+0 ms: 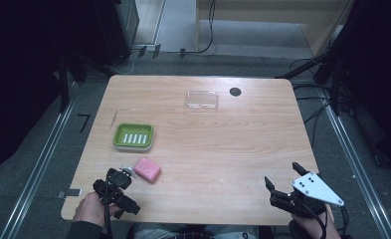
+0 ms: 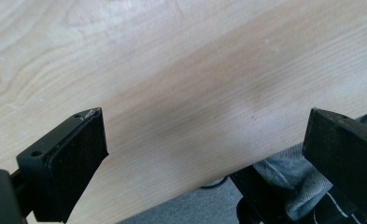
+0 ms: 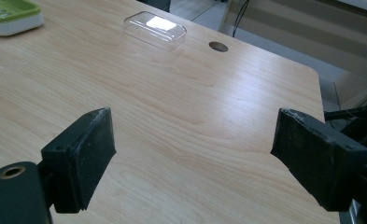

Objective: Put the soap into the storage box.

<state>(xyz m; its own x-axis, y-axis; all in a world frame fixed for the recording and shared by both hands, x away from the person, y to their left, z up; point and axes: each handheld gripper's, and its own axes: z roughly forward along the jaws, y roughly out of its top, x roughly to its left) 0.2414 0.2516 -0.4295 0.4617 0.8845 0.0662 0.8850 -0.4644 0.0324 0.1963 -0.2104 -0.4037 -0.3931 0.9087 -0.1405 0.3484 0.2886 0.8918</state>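
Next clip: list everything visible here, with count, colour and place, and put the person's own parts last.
table: one, light wood, centre of the high view
pink soap bar: one, pink, near left of the table, just right of the left gripper
soap dish: one, green with a white base and a slotted floor, left side, beyond the soap
clear lid: one, transparent, far middle of the table
cable hole: one, dark, far edge, right of the lid
left gripper: one, black, near left corner, jaws open, nothing between them
right gripper: one, black with a grey plate, near right corner, jaws open and empty
left hand: one, at the near left edge, holding its gripper
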